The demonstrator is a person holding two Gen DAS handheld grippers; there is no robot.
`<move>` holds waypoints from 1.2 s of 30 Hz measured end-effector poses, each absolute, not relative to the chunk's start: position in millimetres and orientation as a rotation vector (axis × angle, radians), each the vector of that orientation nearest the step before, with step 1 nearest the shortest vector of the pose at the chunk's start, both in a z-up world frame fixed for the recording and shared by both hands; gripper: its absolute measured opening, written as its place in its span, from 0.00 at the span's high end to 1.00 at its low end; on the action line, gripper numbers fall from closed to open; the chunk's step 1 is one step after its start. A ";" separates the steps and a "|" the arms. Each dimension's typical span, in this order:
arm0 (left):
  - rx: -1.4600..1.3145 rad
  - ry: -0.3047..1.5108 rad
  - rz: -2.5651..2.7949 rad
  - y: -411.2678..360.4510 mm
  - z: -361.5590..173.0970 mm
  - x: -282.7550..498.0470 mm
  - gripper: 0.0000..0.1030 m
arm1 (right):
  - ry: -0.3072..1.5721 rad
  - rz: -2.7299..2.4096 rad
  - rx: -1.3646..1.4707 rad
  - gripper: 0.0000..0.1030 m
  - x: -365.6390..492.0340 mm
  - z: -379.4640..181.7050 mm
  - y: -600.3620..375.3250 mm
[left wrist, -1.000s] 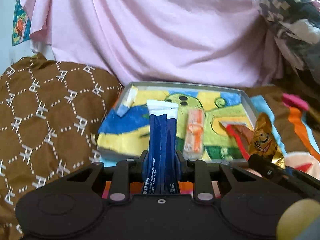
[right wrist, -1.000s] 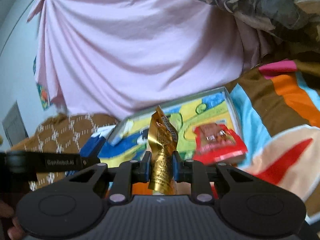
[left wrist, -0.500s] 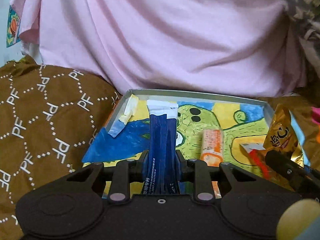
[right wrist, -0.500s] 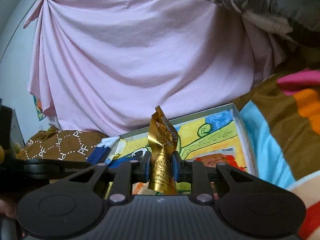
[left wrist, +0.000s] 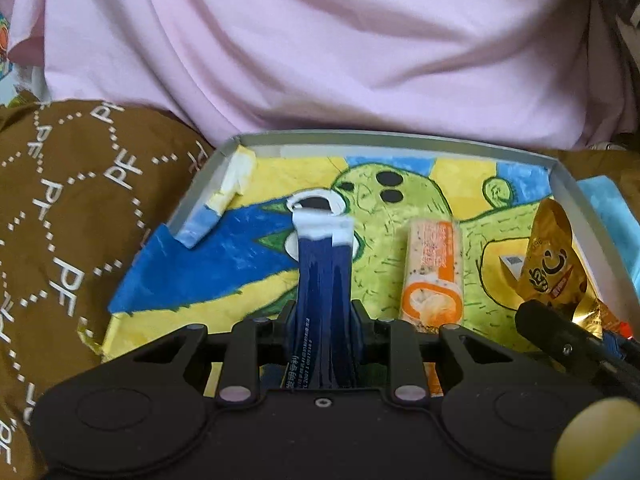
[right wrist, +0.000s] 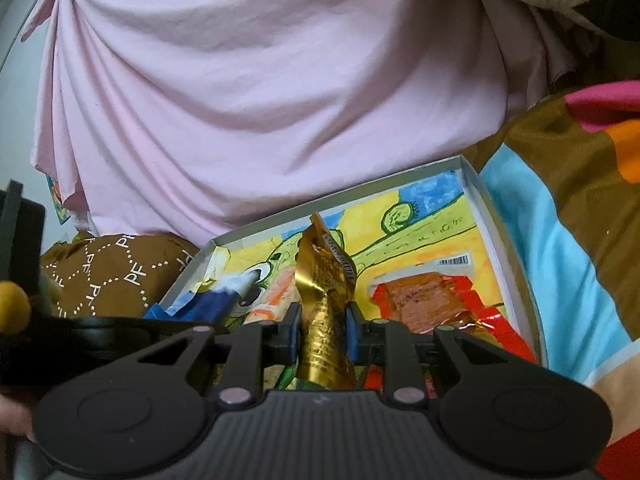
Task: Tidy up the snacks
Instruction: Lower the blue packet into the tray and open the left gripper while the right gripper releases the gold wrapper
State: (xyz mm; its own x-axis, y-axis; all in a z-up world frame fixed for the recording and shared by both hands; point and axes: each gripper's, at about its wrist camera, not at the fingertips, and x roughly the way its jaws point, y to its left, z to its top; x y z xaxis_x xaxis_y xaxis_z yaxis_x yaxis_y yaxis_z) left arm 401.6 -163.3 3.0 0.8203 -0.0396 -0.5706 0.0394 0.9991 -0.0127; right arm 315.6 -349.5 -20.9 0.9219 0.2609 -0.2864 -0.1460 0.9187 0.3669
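Note:
My left gripper (left wrist: 323,316) is shut on a dark blue stick packet (left wrist: 323,280) with a white top, held over the near part of the grey tray (left wrist: 384,139) with a painted cartoon lining. My right gripper (right wrist: 320,330) is shut on a gold foil snack packet (right wrist: 325,300), held over the tray (right wrist: 486,216); the gold packet also shows at the right of the left wrist view (left wrist: 554,268). An orange wrapped snack bar (left wrist: 434,272) lies in the tray's middle. A red packet (right wrist: 436,304) lies in its right part.
A pink cloth (left wrist: 320,48) hangs behind the tray. A brown patterned cushion (left wrist: 72,208) lies to its left. A striped colourful blanket (right wrist: 568,216) lies to its right. The tray's left wall (left wrist: 208,200) is torn and folded.
Both grippers have moved forward and lower over the tray with their packets still held. The tray now fills more of both views.

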 end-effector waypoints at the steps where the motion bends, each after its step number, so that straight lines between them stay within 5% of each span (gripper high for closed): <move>1: -0.006 0.616 -0.040 -164.1 1.7 403.2 0.72 | 0.339 0.215 0.343 0.75 315.5 -21.0 -349.4; 17: -0.020 0.624 -0.023 -170.2 1.3 407.8 0.66 | 0.346 0.215 0.319 0.71 318.9 -21.2 -346.6; 25: -0.007 0.586 0.058 -164.3 14.7 404.3 0.30 | 0.318 0.237 0.267 0.38 314.6 -15.6 -341.3; 36: -0.039 0.561 0.130 -144.4 31.4 387.8 0.10 | 0.264 0.209 0.252 0.14 303.5 -0.3 -343.3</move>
